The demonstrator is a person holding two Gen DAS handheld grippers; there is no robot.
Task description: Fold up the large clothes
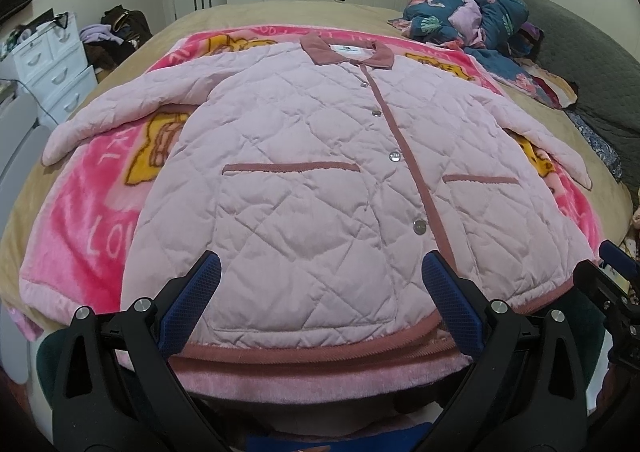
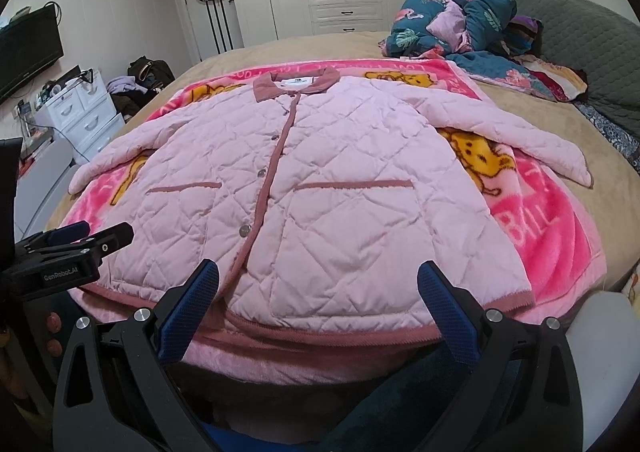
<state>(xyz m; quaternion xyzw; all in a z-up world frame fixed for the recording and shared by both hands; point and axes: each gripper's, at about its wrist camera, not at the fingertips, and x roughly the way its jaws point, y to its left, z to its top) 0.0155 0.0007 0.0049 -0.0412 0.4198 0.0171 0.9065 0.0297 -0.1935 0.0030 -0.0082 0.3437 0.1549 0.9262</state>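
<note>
On the bed (image 1: 224, 11), over a pink cartoon-print blanket (image 1: 80, 211), a quilted pink jacket (image 1: 304, 155) is spread face up, snapped shut down the front, with its darker pink collar (image 1: 346, 53) at the far end and its trimmed hem (image 1: 304, 352) at the near edge. Both sleeves are laid out sideways, the left sleeve (image 1: 120, 107) and the right sleeve (image 2: 520, 139) angled away from the body; this flat, symmetrical layout is judged to be preparation for the first fold, none of which has been made yet.

The left gripper (image 1: 320, 284) is held just above the hem on the jacket's left half, its blue-padded fingers (image 1: 200, 292) spread wide with nothing between them. The right gripper (image 2: 320, 288) is held likewise over the right half, fingers wide apart and empty. Whether either pad touches the fabric cannot be told for certain through the fisheye distortion.

Open bedding is left beyond both cuffs, so room for swinging the sleeves inward appears ample. A heap of teal floral bedding (image 2: 460, 19) lies well apart, near the far right corner, clear of the jacket.
</note>
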